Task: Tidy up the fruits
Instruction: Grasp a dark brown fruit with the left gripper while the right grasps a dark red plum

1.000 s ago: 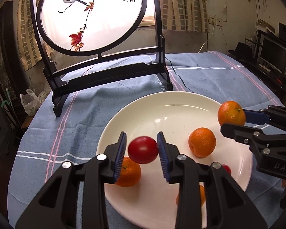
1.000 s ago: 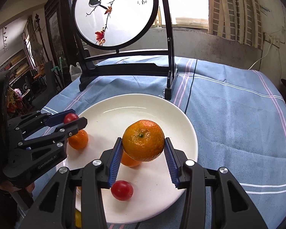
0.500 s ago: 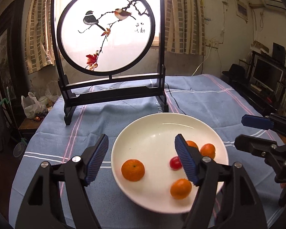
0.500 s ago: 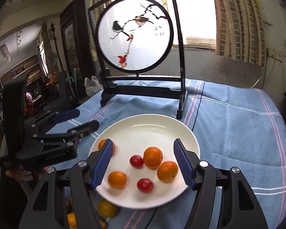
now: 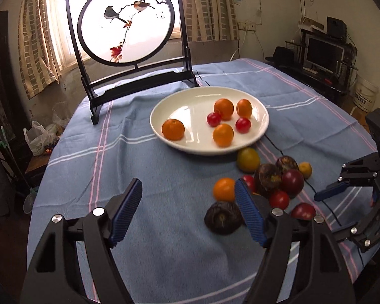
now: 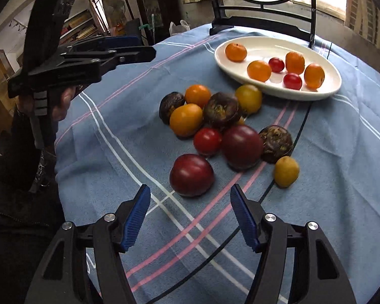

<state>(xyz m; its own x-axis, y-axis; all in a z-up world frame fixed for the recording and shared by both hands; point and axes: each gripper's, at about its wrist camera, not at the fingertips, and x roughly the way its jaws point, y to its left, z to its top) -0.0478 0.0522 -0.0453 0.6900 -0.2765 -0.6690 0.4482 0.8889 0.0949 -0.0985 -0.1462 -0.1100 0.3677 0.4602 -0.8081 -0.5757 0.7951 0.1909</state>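
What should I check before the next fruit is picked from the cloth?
1. Left gripper open and not holding anything: ok.
2. Right gripper open and not holding anything: ok.
3. White plate has bare room for more fruit: ok.
4. Dark red plum in front of the right gripper, top uncovered: ok.
5. Loose fruits apart from each other: not ok, most touch in a cluster.
6. Black cable away from the cluster: not ok.

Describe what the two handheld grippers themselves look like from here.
Both grippers, left and right, are black plastic frames with silver screw heads and ribbed blue finger pads. A bare hand in a dark sleeve holds the left one's pistol-style grip.
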